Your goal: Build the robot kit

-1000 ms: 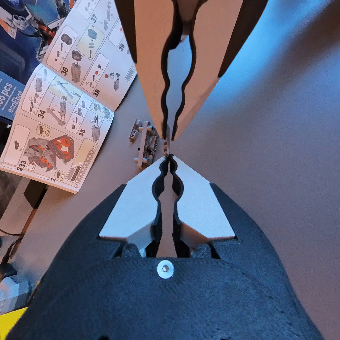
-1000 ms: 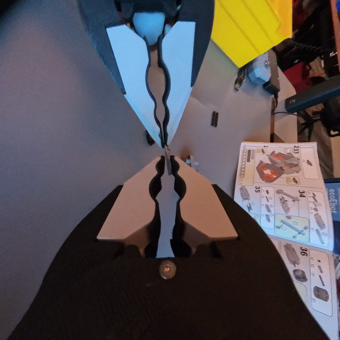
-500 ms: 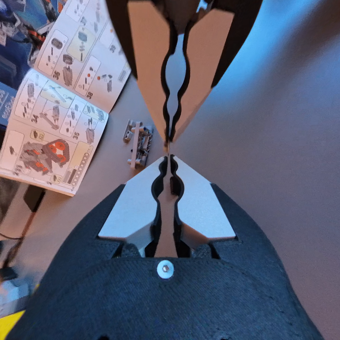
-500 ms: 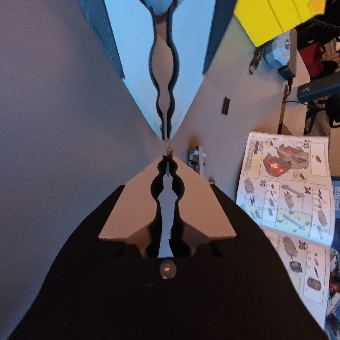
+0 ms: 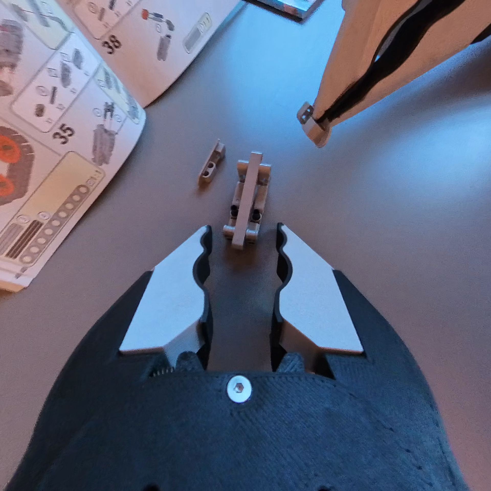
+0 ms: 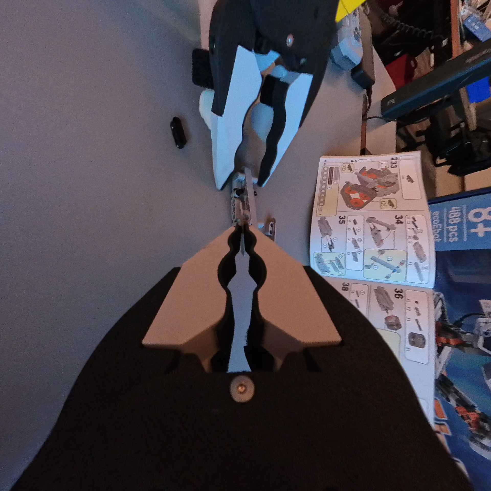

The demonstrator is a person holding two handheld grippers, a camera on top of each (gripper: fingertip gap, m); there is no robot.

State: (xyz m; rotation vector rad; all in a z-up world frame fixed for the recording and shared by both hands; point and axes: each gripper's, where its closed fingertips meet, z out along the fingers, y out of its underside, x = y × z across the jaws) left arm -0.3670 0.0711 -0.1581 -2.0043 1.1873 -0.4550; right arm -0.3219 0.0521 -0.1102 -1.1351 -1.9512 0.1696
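My left gripper (image 5: 244, 232) is open and empty, low over the grey table. A grey brick assembly (image 5: 247, 202) with black pins lies just ahead of its fingertips, in line with the gap. A small loose grey connector (image 5: 212, 167) lies to the left of the assembly. My right gripper (image 6: 242, 231) is shut on a small grey piece (image 6: 242, 243). In the left wrist view it (image 5: 320, 121) hangs at the upper right with that piece (image 5: 310, 126) sticking out of its tips. In the right wrist view the left gripper (image 6: 239, 183) stands open over the assembly (image 6: 241, 204).
An open instruction booklet (image 5: 66, 132) lies left of the parts, also in the right wrist view (image 6: 372, 218). A blue box (image 6: 465, 305) lies under it. A black pin (image 6: 178, 132) lies on the table. Cables and clutter sit at the table's far edge (image 6: 372, 79). Tip to tip, the grippers are about 8 cm apart. Between my left fingertips and the small loose grey connector (image 5: 212, 167) there is roughly 5 cm. The right camera catches it too, in the right wrist view (image 6: 270, 232).
The two grippers were tip to tip on one small grey piece. My left gripper has opened, let go and dropped toward the assembly. The right gripper keeps the piece and has drawn away.
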